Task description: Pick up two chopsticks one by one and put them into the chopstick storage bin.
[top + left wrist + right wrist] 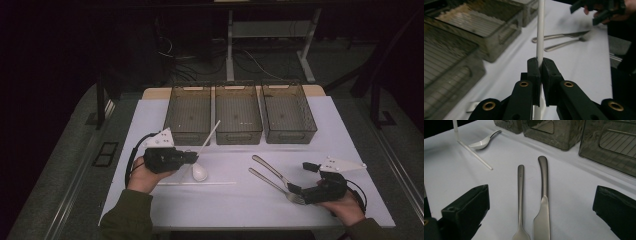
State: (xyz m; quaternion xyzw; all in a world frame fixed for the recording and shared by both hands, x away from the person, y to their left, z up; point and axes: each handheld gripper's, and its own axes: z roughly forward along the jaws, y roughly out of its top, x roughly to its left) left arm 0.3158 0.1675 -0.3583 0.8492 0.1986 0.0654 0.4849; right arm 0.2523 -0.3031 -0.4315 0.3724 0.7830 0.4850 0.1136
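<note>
My left gripper (pixel 194 157) (pixel 540 65) is shut on a thin white stick (pixel 209 136) (pixel 540 30), which slants up toward the bins. A second white stick (pixel 200 183) (pixel 475 155) lies flat on the table, beside a white spoon (pixel 199 172) (pixel 482 142). At the right, a metal fork (pixel 270 182) (pixel 520 195) and a metal knife (pixel 269 168) (pixel 543 202) lie side by side. My right gripper (pixel 302 177) (pixel 541 216) is open, its jaws standing on either side of their near ends without touching them.
Three dark mesh bins (pixel 239 114) stand in a row at the back of the white table cover (pixel 230 200); the left (pixel 188 112) and right (pixel 288 112) ones flank the middle one. In the left gripper view the fork (pixel 564 43) and knife (pixel 564 35) lie ahead, the right gripper (pixel 596 11) beyond.
</note>
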